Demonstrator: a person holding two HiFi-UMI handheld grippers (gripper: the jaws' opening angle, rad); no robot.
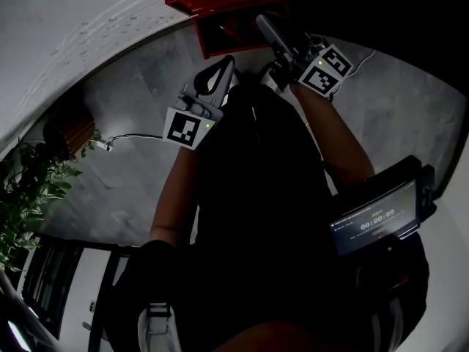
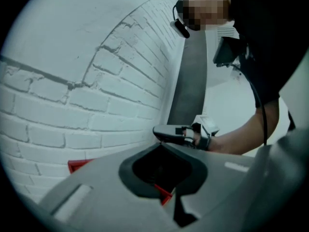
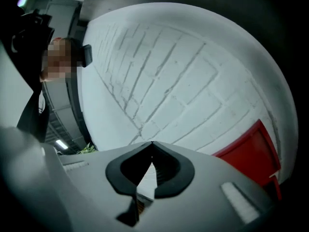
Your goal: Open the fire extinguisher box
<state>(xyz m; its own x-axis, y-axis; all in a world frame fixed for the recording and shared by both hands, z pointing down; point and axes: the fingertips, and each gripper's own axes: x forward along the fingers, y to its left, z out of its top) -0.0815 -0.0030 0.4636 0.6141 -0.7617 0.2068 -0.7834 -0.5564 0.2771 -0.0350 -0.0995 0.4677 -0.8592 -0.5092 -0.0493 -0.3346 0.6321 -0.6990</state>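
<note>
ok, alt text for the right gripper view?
The right tongs are shut and empty, with their tips touching, and point at a white brick wall. A red fire extinguisher box shows against the wall at lower right, apart from the tongs.

Indoor corridor or lobby of a public or office-type building, not a home. A white-painted brick wall (image 3: 193, 81) runs straight ahead of the jaws of the right gripper (image 3: 152, 146). A red metal wall-mounted fire extinguisher box (image 3: 251, 151) is to their lower right. Grey stone-tile floor (image 1: 124, 174) lies below them. A green leafy potted plant (image 1: 29, 189) and a bright ceiling strip light (image 3: 60, 143) are off to their left.
</note>
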